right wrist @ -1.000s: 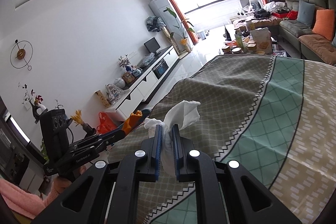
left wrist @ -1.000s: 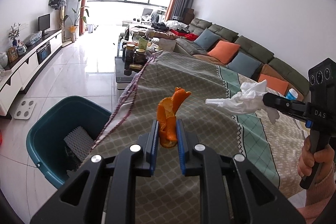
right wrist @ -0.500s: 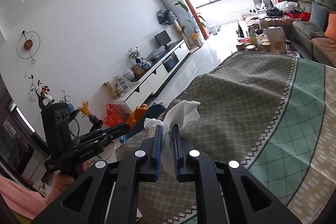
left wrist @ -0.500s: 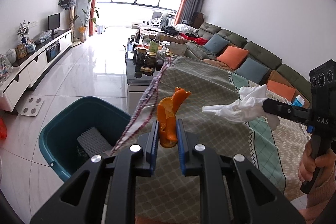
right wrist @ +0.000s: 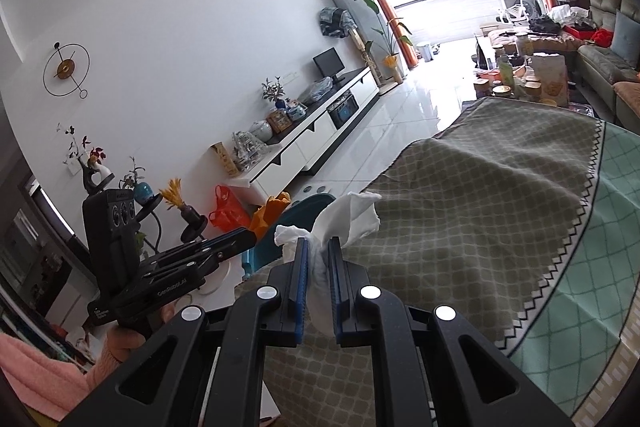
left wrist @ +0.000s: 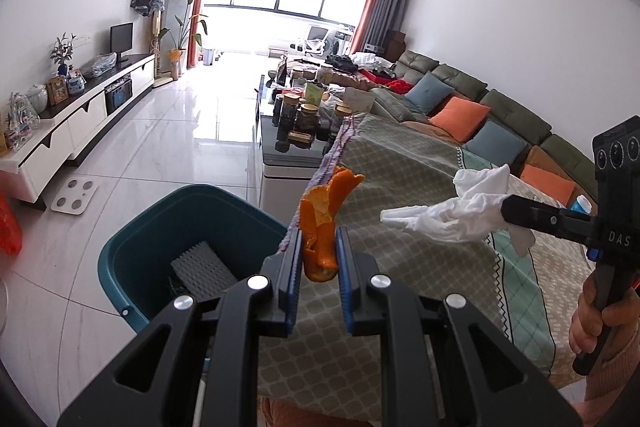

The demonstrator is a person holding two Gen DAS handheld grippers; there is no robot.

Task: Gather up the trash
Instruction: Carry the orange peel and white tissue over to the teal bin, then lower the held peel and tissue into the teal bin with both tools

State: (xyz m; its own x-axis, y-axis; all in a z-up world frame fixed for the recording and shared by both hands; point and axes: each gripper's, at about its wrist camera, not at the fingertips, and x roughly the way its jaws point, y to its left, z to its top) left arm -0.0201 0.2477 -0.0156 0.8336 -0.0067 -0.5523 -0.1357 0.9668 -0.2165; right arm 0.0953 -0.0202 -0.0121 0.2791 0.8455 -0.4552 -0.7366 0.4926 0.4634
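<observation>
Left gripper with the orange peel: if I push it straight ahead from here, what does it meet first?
Probably the patterned cloth's near edge; the left gripper points along it, with the teal bin left of that line. Depth is unclear.

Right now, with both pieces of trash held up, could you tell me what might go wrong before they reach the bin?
The orange peel in the left hand-held gripper is not over the teal bin, so an early release could drop it on the tablecloth. The tissue in the right hand-held gripper hangs loosely and might slip.

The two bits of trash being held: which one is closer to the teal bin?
The orange peel in the left gripper, held right beside the teal bin. The white tissue in the right gripper hangs over the tablecloth.
</observation>
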